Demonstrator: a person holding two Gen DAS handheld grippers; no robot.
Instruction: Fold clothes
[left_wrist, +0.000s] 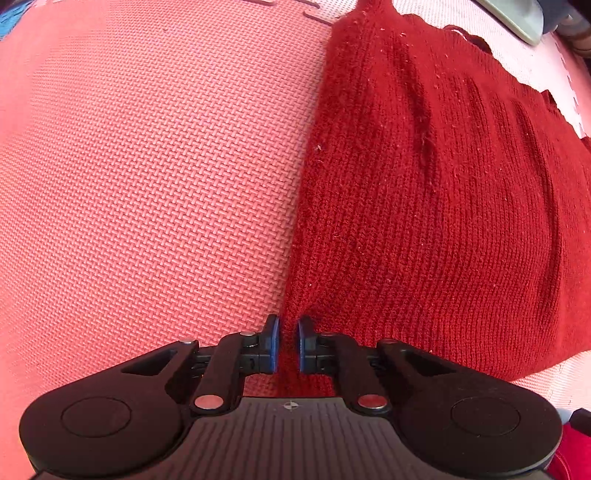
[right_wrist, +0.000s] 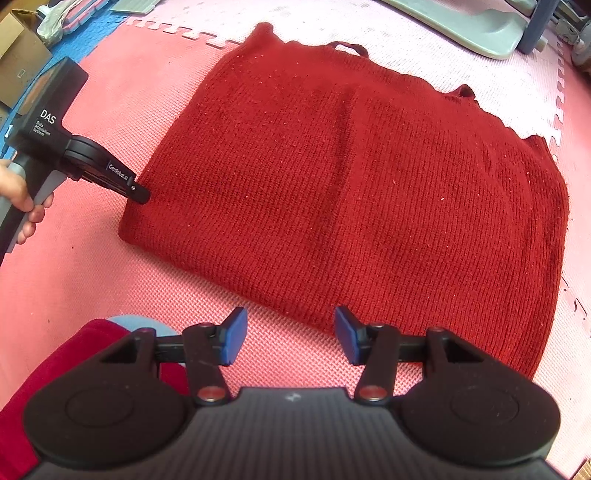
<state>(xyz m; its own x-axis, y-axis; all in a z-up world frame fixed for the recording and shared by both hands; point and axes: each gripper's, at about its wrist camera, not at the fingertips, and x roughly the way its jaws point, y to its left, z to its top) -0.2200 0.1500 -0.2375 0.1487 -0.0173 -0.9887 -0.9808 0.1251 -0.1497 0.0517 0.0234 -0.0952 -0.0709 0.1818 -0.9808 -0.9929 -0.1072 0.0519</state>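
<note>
A dark red knitted sweater (right_wrist: 351, 184) lies folded flat on the pink foam mat (right_wrist: 110, 280). In the left wrist view the sweater (left_wrist: 443, 203) fills the right half. My left gripper (left_wrist: 289, 332) points straight down at its left edge, blue pads shut on a pinch of the red knit. The right wrist view shows that same left gripper (right_wrist: 142, 195), held by a hand (right_wrist: 16, 195), with its tip on the sweater's left edge. My right gripper (right_wrist: 290, 328) stands open just above the sweater's near edge, nothing between its fingers.
Pale pink mat tiles (right_wrist: 369, 22) join the mat at the back. A blue mat (right_wrist: 85, 40) and a cardboard box (right_wrist: 18, 48) lie at the far left. A grey-green base (right_wrist: 472, 29) stands at the back right. The person's red garment (right_wrist: 55, 369) shows at the bottom left.
</note>
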